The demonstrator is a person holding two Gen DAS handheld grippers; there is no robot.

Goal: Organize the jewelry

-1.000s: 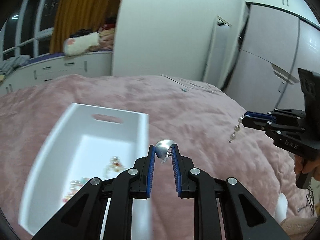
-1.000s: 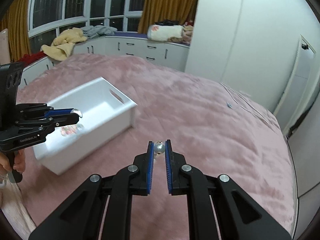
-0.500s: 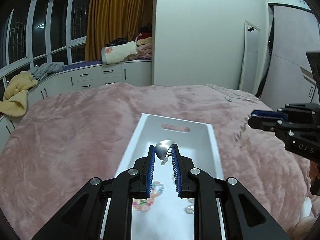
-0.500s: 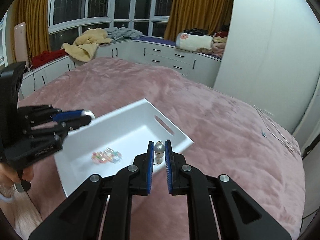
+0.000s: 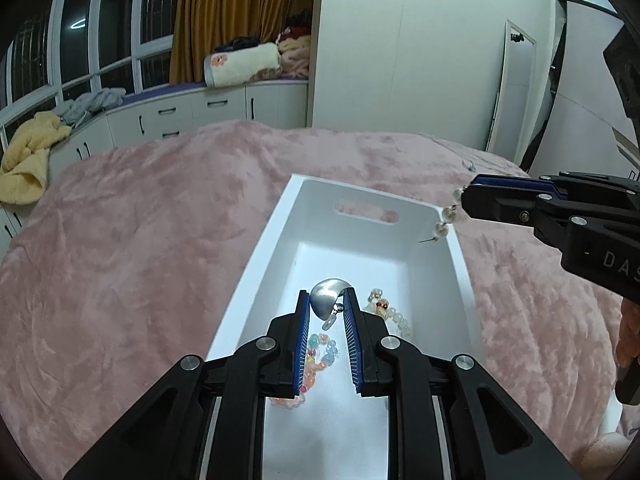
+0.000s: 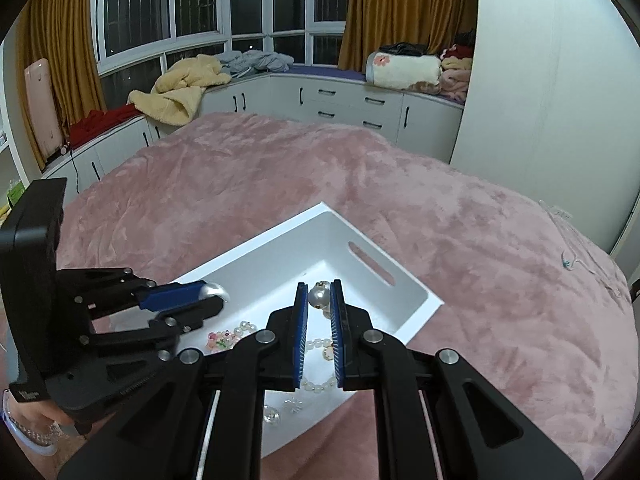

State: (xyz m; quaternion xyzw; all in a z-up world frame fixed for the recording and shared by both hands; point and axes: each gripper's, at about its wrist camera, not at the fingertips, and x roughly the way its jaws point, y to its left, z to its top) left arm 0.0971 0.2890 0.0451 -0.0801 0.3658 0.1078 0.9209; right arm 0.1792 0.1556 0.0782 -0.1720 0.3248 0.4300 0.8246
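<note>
A white bin (image 5: 460, 256) (image 6: 416, 312) lies on the pink bedspread and holds several bead bracelets (image 5: 320, 356) (image 6: 320, 384). My left gripper (image 5: 326, 308) is shut on a silver dome-shaped earring (image 5: 326, 300) and holds it above the bin's inside; it also shows in the right wrist view (image 6: 212, 296). My right gripper (image 6: 319, 298) is shut on a pearl earring (image 6: 318, 297) over the bin. In the left wrist view the right gripper (image 5: 470, 196) holds the dangling pearl string (image 5: 446, 224) over the bin's right wall.
The pink bedspread (image 5: 140, 260) surrounds the bin. White drawers (image 6: 352, 108) with piled blankets and clothes line the window wall. A white wardrobe wall (image 5: 400, 60) stands behind the bed. A thin necklace (image 6: 568, 256) lies on the bedspread at far right.
Both grippers have moved over the white bin with their earrings still held. The bin's inside with the bracelets now lies right under both.
</note>
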